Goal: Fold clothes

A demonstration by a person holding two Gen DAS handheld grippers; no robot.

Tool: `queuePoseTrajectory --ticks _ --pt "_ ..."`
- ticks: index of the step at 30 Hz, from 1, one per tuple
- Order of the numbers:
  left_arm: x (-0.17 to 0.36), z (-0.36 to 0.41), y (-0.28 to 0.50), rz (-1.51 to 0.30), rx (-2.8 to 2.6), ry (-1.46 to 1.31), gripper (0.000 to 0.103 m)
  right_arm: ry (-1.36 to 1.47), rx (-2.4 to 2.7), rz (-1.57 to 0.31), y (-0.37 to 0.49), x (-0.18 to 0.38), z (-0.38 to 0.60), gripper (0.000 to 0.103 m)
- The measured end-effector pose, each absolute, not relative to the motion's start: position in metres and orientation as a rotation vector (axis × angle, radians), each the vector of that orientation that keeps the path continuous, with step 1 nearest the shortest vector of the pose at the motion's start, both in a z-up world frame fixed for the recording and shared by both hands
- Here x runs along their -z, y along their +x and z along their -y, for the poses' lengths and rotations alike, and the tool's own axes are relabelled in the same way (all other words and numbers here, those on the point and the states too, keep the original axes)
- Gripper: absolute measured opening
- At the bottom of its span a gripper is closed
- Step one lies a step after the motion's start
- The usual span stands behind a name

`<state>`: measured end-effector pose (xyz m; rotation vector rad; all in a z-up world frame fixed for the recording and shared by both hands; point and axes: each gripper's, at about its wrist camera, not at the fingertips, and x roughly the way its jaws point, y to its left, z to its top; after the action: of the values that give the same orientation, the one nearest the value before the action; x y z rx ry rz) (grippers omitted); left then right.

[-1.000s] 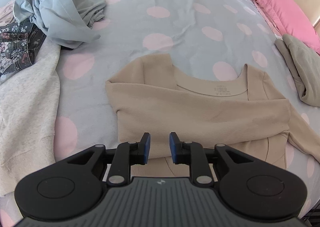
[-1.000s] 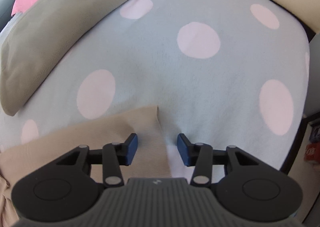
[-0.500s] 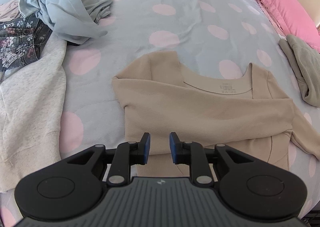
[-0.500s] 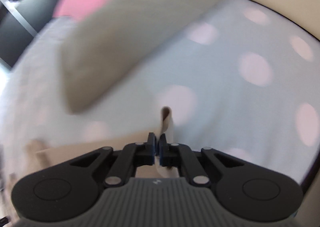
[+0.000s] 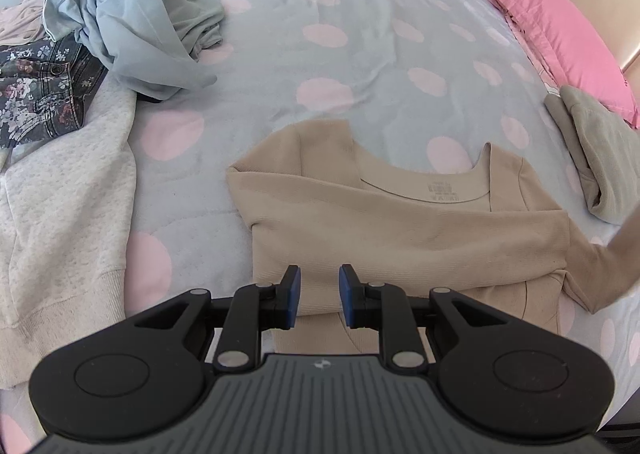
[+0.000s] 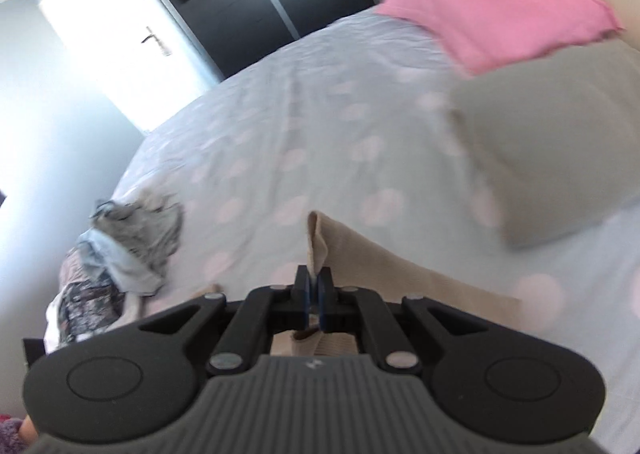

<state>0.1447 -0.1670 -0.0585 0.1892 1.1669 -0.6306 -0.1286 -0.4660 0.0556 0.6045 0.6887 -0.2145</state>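
the beige top [image 5: 400, 230] lies front-up on the dotted bed [image 5: 360, 65], neckline toward the far side, with one sleeve already laid flat across the chest from the left shoulder toward the right edge, which reads as a fold partly made. the left claw [image 5: 319, 292] hovers low over the lower part of the body panel with its blue pads apart and nothing between them, probably kept there to pin or catch the hem while the other side is worked. the right claw [image 6: 314, 300] is pinched tight on the cuff end of the other sleeve [image 6: 318, 238], and the fabric stands up in a narrow crease between the pads; holding it by the very end gives the most control for carrying the sleeve over the body. the left view shows what the right cannot: the whole layout of the garment, the printed label inside the collar, and that sleeve [image 5: 616, 254] rising off the bed at the right edge, blurred. it also shows the pile of other clothes [image 5: 120, 25], a floral denim piece [image 5: 36, 93] and a pale grey sweatshirt [image 5: 60, 205] on the left. the right view, blurred by motion, shows the grip itself, plus the pink pillow [image 6: 492, 9], a grey-green folded item [image 6: 552, 141] beside it, and dark wardrobes beyond the bed.
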Motion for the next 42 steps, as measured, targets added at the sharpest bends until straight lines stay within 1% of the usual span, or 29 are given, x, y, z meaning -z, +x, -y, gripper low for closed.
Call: queuePoseTrajectory --ticks 3,8,14,20,22,23,24,26,27,30,37,38,40,41,42 --pt "0.055 0.166 0.15 -1.165 0.637 0.181 0.019 0.574 0.139 -0.687 -0.092 -0.06 0.432 0.004" --pt "0.049 0.162 0.163 -1.159 0.639 0.155 0.019 0.559 0.001 -0.725 -0.035 -0.045 0.386 0.004" --pt "0.058 0.153 0.182 -1.183 0.609 0.143 0.019 0.548 -0.128 -0.845 0.019 0.005 0.337 0.004" --pt "0.075 0.15 0.194 -1.223 0.594 0.157 0.019 0.499 -0.155 -0.986 0.054 0.068 0.304 0.005" --pt "0.078 0.151 0.195 -1.227 0.602 0.161 0.019 0.501 -0.147 -0.99 0.054 0.071 0.309 0.012" --pt "0.079 0.152 0.195 -1.228 0.609 0.162 0.019 0.504 -0.142 -0.988 0.052 0.071 0.312 0.012" --pt "0.081 0.153 0.195 -1.228 0.617 0.162 0.019 0.506 -0.136 -0.986 0.051 0.07 0.316 0.014" --pt "0.083 0.156 0.194 -1.228 0.628 0.161 0.019 0.511 -0.125 -0.982 0.048 0.069 0.323 0.028" --pt "0.083 0.158 0.194 -1.226 0.631 0.158 0.021 0.513 -0.12 -0.98 0.046 0.068 0.327 0.037" --pt "0.088 0.165 0.193 -1.222 0.643 0.153 0.031 0.52 -0.103 -0.973 0.042 0.066 0.338 0.038" --pt "0.106 0.185 0.188 -1.225 0.66 0.158 0.032 0.561 0.142 -0.916 -0.007 0.057 0.44 0.042" --pt "0.111 0.188 0.187 -1.232 0.661 0.164 0.031 0.569 0.186 -0.914 -0.015 0.059 0.456 0.042" --pt "0.119 0.194 0.184 -1.239 0.661 0.188 0.02 0.584 0.267 -0.914 -0.033 0.063 0.486 0.042" --pt "0.121 0.197 0.182 -1.238 0.657 0.202 0.008 0.59 0.305 -0.914 -0.042 0.065 0.5 0.042" --pt "0.123 0.199 0.18 -1.231 0.653 0.209 0.001 0.594 0.34 -0.92 -0.051 0.067 0.511 0.042"
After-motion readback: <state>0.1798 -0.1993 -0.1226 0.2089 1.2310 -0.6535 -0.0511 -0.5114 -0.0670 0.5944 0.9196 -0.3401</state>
